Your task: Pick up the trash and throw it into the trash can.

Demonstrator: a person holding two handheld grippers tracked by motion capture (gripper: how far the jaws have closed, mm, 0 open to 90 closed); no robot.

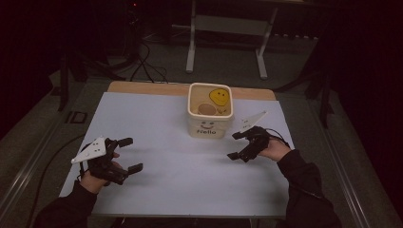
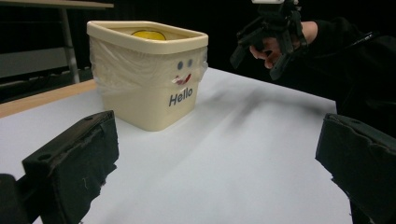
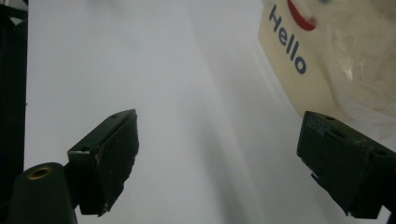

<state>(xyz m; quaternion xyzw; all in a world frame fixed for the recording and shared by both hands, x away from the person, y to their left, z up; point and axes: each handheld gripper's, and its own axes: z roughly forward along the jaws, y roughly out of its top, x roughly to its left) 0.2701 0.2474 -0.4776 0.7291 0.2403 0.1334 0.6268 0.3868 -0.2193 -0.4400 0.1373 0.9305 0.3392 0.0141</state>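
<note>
A cream plastic tub (image 1: pixel 209 124) marked "Hello" stands at the middle back of the white table sheet (image 1: pixel 180 166). Inside it lie a yellow smiley disc (image 1: pixel 219 97) and a round brown thing (image 1: pixel 206 109). My left gripper (image 1: pixel 130 154) rests low at the front left, jaws wide apart with nothing between them. The tub (image 2: pixel 149 74) fills the upper left of the left gripper view, with the right gripper (image 2: pixel 259 51) farther off. My right gripper (image 1: pixel 236 145) hovers just right of the tub, open and empty. Its own view looks down at bare sheet with the tub's wall (image 3: pixel 303 56) at the upper right.
A wooden table edge (image 1: pixel 142 87) shows behind the sheet. A metal stand (image 1: pixel 228 28) and cables (image 1: pixel 147 61) sit on the dark floor beyond. The person's dark sleeves (image 1: pixel 309 190) come in from the bottom corners.
</note>
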